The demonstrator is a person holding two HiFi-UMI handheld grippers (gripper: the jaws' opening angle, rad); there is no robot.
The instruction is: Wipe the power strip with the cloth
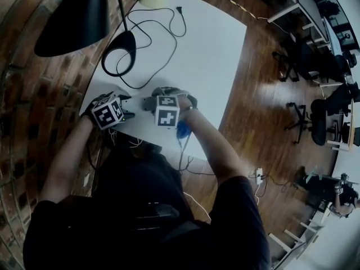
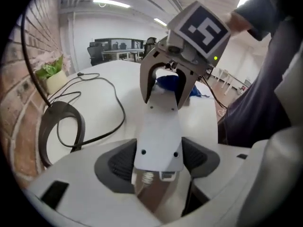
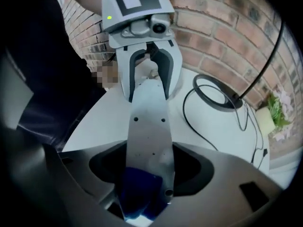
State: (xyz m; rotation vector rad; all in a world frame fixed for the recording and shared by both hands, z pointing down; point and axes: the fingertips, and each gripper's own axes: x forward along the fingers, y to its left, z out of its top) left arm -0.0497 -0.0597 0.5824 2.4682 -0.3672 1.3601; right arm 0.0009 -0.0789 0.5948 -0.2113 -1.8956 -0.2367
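Setting up the wipe, I'd say: power strip (image 2: 158,126) is lying on tabletop (image 1: 214,49) btwn both tools. Left tool (image 2: 158,161) is straddling one end, jaws apart; right tool (image 3: 149,169) is clamping the other, cloth (image 1: 183,130) just beside. Next move's calling for grabbing cloth.

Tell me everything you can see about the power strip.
The power strip is a long, flat, pale grey-white bar, plastic by its look, its visible face plain but for small holes. It spans the gap between both grippers by the near edge of the white table. One end sits between the left gripper's jaws, the other between the right gripper's jaws, where a blue cloth lies against it. Whether either gripper squeezes it, I can't tell.
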